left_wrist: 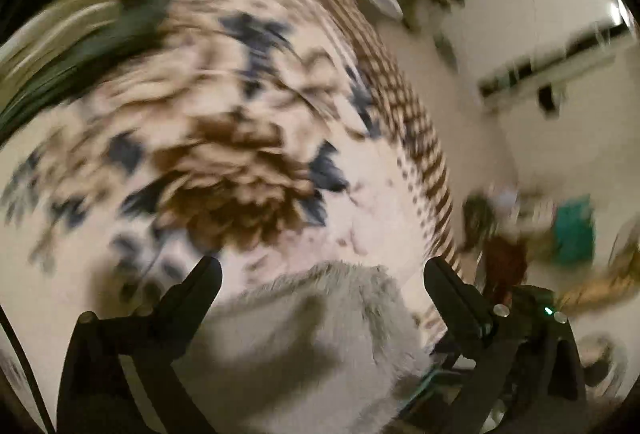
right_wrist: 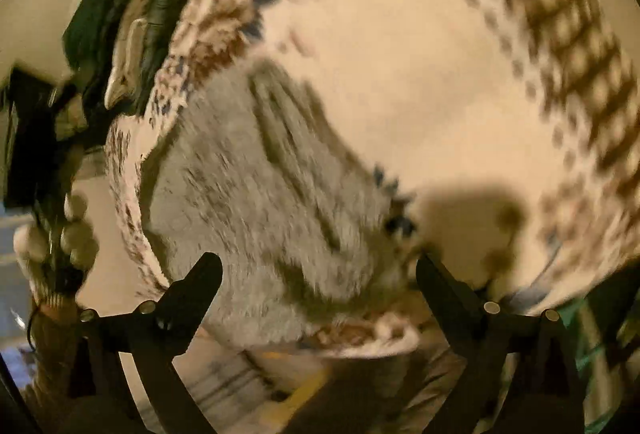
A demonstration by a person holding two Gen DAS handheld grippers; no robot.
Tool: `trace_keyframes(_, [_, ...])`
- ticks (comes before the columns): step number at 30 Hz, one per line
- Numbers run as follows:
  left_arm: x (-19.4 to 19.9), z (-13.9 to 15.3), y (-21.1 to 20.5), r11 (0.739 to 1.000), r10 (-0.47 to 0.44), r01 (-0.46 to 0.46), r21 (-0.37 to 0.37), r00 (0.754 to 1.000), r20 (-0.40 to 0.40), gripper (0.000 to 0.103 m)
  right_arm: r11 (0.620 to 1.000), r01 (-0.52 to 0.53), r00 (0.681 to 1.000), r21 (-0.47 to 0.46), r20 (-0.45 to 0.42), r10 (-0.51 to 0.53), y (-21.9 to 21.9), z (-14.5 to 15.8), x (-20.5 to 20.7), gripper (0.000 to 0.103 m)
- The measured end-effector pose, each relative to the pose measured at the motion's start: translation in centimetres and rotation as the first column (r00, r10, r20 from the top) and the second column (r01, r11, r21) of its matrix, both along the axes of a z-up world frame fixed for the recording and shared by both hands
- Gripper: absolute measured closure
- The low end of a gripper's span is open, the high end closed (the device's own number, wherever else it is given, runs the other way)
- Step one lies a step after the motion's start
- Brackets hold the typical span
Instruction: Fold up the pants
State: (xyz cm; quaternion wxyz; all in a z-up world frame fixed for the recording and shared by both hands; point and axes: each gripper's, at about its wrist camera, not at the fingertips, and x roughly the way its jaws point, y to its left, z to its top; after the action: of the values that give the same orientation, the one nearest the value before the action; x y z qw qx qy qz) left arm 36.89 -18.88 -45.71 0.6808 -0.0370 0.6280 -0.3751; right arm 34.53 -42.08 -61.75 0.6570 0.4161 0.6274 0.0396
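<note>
Gaping wide, each hand-held gripper [left_wrist: 322, 270] [right_wrist: 318, 266] hangs empty above grey pants [right_wrist: 260, 201].

Left gripper [left_wrist: 322, 268] jaws gape above grey pants [left_wrist: 304, 346] (blurred) on patterned cloth [left_wrist: 224, 137].

Grey pants [right_wrist: 256, 193], bunched, on patterned bedspread [right_wrist: 400, 53]

Home bedroom, floral patterned bedspread [left_wrist: 224, 137] (blurred), white cabinet [left_wrist: 532, 5]
</note>
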Motion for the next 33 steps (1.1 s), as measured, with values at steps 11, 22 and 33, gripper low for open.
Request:
trace_keyframes(11, [-11.3,-8.1,13.0,0.912,0.405,-0.41,0.012,0.895,-0.189,0.0,0.894,-0.442,0.892,0.078,0.142,0.429,3.5,-5.7,9.0,0.003])
trace_keyframes(22, [-10.4,-9.5,17.5,0.887,0.411,-0.448,-0.112,0.876,-0.252,0.0,0.816,-0.471,0.876,0.334,0.066,0.478,7.0,-11.2,8.7,0.001])
trace_keyframes(33, [-10.6,-16.1,18.1,0.863,0.405,-0.491,-0.116,0.811,-0.421,0.0,0.851,-0.452,0.889,0.267,0.053,0.455,7.2,-11.3,5.8,0.0])
